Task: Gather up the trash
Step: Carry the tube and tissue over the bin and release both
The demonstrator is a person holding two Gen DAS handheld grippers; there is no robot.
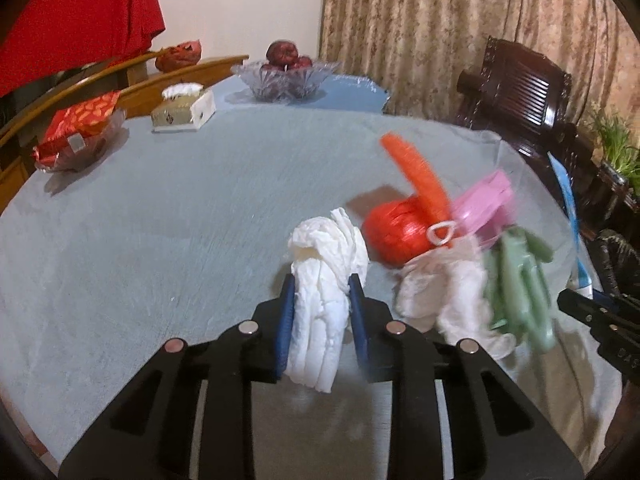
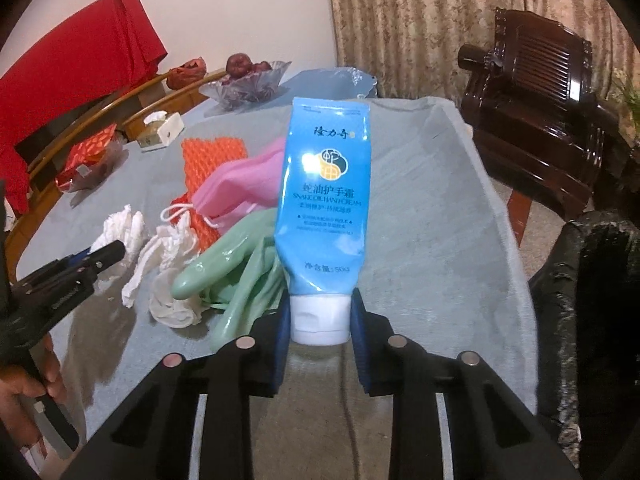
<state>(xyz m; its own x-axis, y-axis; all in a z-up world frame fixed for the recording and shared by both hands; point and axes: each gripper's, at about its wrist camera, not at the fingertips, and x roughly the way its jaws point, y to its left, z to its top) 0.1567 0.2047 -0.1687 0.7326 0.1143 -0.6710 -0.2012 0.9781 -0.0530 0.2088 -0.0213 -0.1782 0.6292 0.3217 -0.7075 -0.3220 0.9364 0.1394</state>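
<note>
A crumpled white tissue [image 1: 320, 280] is pinched between the blue pads of the left claw [image 1: 322, 312], which is closed down to the width of the wad. Only soft paper is gripped, and a long tail hangs below the pads toward the camera — it could be pulled free or torn if it is snagged on the worktop [image 1: 160, 240] as it is carried.

In the right claw [image 2: 320, 320] a blue hand cream tube [image 2: 324, 200] is held by its white cap, the jaws closed on the cap and the tube body standing out ahead past the fingertips. The cap is smooth and round (and the weight sits well out beyond it), so the tube may be swung or twisted out of the grip by a quick move.

Just beside the left claw, the rest of the litter is heaped together: an orange foam net [image 1: 404, 224], a pink mask [image 1: 484, 204] with its ear loop lying over the net, a second wad of tissue [image 1: 440, 292] and a green rubber glove [image 1: 520, 280]. These pieces touch and overlap — one could be dragged along with another and dropped off the worktop edge, which is near on that side.

The black bin bag [image 2: 592, 320] is seen at the right, off the worktop; its mouth cannot be made out, so a release could miss it.
</note>
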